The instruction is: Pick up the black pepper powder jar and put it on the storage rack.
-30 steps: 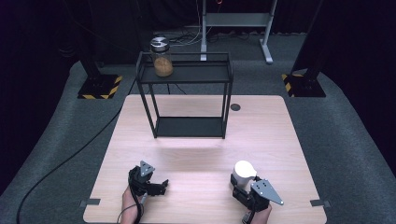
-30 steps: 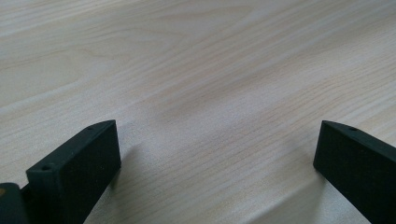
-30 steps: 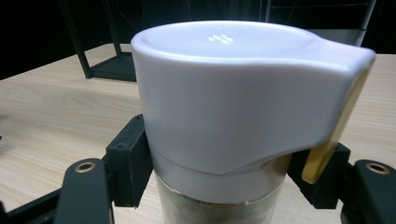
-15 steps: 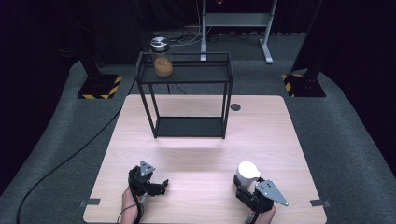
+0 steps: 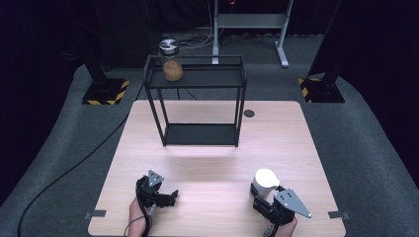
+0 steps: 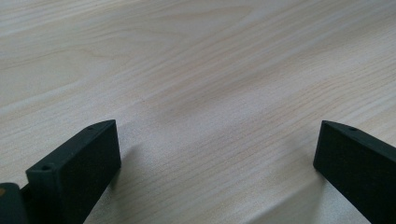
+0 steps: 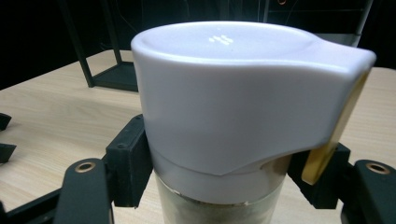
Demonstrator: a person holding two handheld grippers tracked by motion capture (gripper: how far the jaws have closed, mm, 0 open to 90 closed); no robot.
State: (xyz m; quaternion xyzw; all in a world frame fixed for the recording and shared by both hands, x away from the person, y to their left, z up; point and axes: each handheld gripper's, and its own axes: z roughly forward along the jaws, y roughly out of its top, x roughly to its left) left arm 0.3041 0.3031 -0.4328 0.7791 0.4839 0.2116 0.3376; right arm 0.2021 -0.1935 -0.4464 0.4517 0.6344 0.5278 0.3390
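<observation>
Shift: right hand-held gripper (image 5: 265,196) and its white-lidded jar (image 5: 264,181) drifted slightly right, near edge of bench (image 5: 212,128).
Grip: jaws clamp the jar below the lid.
Left hand-held gripper (image 5: 170,196): open, empty.
Advice: keep jar upright.

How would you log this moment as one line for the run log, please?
right gripper: shut on white-lidded jar | left gripper: open, empty, low over table | shelf rack: holds brown-filled jar

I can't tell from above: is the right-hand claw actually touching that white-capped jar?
Touching. The right gripper view shows both black jaws of the right gripper pressed against the sides of the jar just under its white cap, with no gap.
</observation>
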